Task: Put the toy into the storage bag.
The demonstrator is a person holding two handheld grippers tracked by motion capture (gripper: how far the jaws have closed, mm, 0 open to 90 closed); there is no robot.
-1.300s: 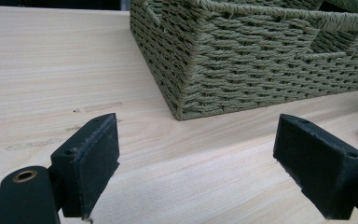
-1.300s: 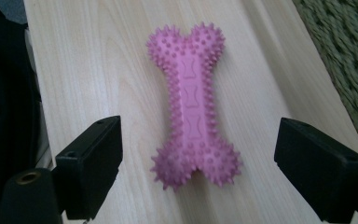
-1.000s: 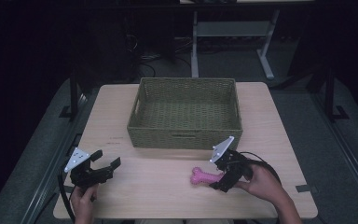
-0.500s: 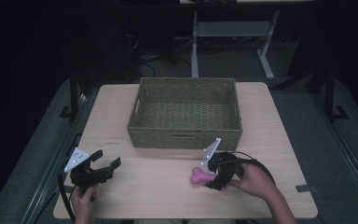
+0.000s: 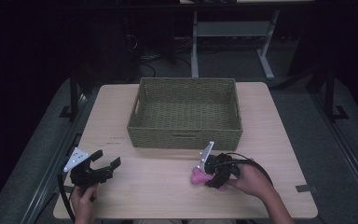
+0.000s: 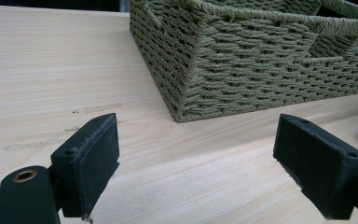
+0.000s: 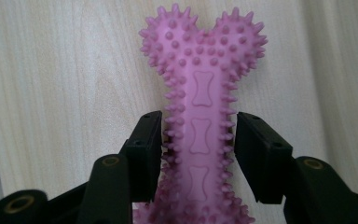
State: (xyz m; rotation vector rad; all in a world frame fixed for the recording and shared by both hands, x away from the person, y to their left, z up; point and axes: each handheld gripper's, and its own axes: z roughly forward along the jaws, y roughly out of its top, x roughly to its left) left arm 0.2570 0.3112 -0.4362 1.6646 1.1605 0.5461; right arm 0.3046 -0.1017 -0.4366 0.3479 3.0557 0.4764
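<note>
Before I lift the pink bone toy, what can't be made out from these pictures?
- Pink bone toy, near end: cut off by the bottom edge of the right gripper view; in the high view the right tool covers it.
- Pad contact: the spikes fill both gaps, so a firm squeeze is unclear.
- Basket floor near the front wall: hidden by that wall in the high view.

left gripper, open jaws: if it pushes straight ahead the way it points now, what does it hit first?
Probably the near corner of the woven basket. The left gripper hangs open over bare table, and that corner sits about centred ahead of it. Depth is hard to judge; a low heading could scrape the tabletop first.
</note>
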